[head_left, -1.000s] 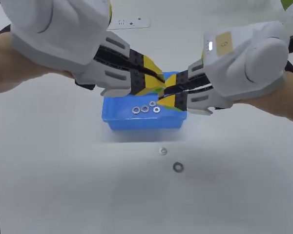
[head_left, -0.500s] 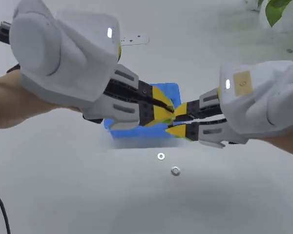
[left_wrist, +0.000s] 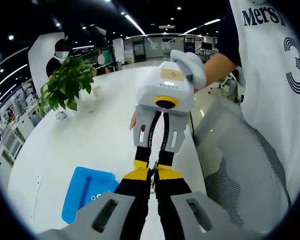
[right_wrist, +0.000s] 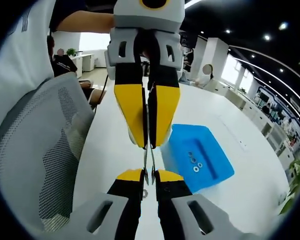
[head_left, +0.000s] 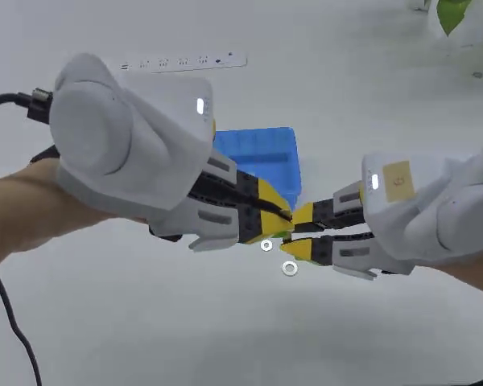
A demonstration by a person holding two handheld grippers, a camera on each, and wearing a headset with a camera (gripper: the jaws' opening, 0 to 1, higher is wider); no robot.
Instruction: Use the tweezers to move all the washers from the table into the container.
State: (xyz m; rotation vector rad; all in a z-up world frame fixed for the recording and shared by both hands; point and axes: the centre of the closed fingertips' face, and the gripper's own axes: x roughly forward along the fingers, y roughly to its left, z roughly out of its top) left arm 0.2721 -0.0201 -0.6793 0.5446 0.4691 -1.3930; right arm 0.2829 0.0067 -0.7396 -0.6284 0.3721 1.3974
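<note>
Bright, even ceiling light (soft shadows), fisheye warping toward the edges.

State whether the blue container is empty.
Not empty: the right gripper view shows several washers lying on the floor of the container.

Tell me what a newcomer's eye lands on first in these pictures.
The left claw and right claw meet tip to tip over the white table, both pinching thin metal tweezers. Just below their tips lie two loose washers, side by side. Behind them sits a bright blue container with a few more inside.
</note>
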